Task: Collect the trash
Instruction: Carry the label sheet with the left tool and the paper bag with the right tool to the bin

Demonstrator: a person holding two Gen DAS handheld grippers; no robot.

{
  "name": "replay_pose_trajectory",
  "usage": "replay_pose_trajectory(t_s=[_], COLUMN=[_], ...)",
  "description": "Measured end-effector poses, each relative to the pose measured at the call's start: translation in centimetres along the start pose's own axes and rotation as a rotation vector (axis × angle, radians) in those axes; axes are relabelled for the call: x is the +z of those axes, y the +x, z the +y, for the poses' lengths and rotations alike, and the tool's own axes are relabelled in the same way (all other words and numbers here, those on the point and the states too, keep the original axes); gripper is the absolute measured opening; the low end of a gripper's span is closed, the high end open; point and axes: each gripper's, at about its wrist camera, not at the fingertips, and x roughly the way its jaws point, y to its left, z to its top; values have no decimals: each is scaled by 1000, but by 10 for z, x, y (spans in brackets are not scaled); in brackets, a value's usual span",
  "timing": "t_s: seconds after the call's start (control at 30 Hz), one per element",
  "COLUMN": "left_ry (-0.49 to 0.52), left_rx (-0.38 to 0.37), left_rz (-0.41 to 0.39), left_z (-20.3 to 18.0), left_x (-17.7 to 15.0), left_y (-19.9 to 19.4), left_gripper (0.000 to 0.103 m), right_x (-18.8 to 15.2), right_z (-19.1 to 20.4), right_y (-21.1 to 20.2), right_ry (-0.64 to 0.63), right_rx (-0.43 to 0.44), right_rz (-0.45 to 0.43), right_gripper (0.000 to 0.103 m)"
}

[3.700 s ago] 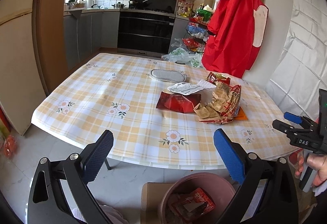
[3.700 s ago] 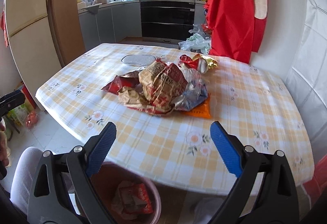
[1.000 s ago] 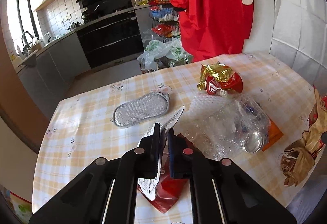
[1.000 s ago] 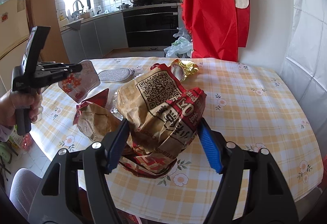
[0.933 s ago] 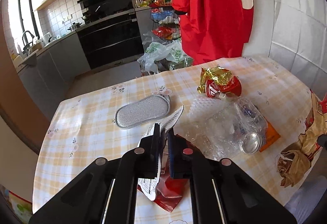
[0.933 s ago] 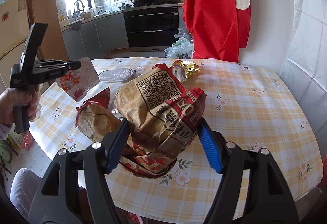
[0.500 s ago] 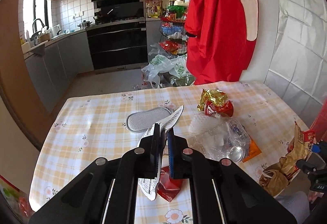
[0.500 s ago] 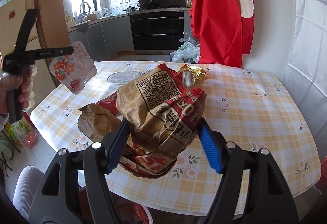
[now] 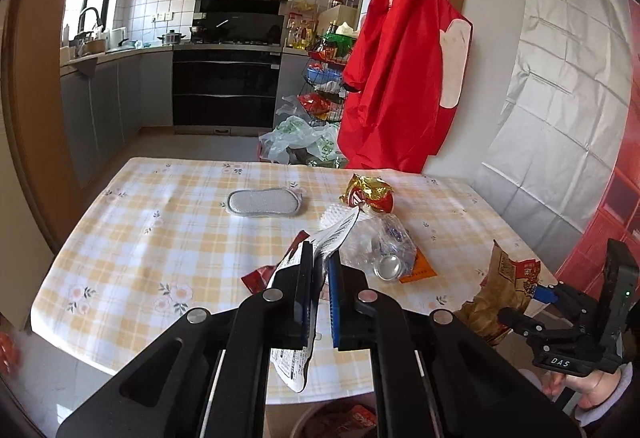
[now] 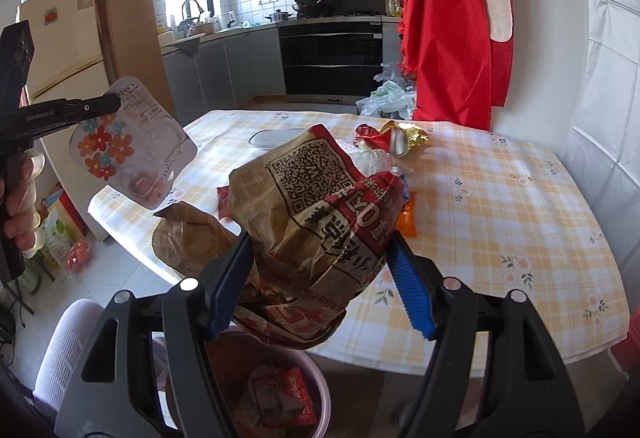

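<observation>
My left gripper (image 9: 320, 258) is shut on a flat white pouch (image 9: 292, 358) with a flower print, held in the air off the near edge of the checked table (image 9: 160, 238). From the right wrist view that gripper (image 10: 100, 106) and its pouch (image 10: 128, 150) hang at the left. My right gripper (image 10: 318, 250) is shut on a crumpled brown paper bag (image 10: 312, 190) with a QR code, above a pink bin (image 10: 322, 394) that holds red wrappers. On the table lie a gold-red wrapper (image 9: 368, 194), a clear plastic bag (image 9: 384, 242) with a can, an orange packet (image 9: 420, 270) and a red wrapper (image 9: 258, 278).
A grey scrubbing pad (image 9: 264, 202) lies on the far half of the table. A red apron (image 9: 400, 78) hangs on the wall behind. Plastic bags (image 9: 300, 142) sit on the floor beyond the table. A fridge (image 10: 68, 50) and a pale seat (image 10: 68, 350) are at the left.
My left gripper has drawn back and up from the table with the pouch and rolled level. My right gripper has pulled the paper bag back over the table's edge, above the bin.
</observation>
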Motion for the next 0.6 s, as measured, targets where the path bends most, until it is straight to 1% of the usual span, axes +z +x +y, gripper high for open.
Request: replay_pose_trajectory(t_s=[0.23, 0.43, 0.53, 0.6], left_ry=[-95, -110, -108, -110], left_rx=[-23, -39, -42, -49], left_rz=[4, 6, 7, 7], left_z=[1, -4, -6, -6], left_x=[-37, -58, -62, -62], left_y=[-42, -65, -69, -68], left_gripper=[8, 8, 8, 8], right_x=[-29, -55, -60, -62], right_z=[24, 49, 58, 60], right_y=[-22, -27, -26, -22], right_ry=[5, -8, -20, -22], right_rx=[54, 89, 104, 111], right_rz=[47, 113, 137, 155], right_gripper=[68, 69, 71, 76])
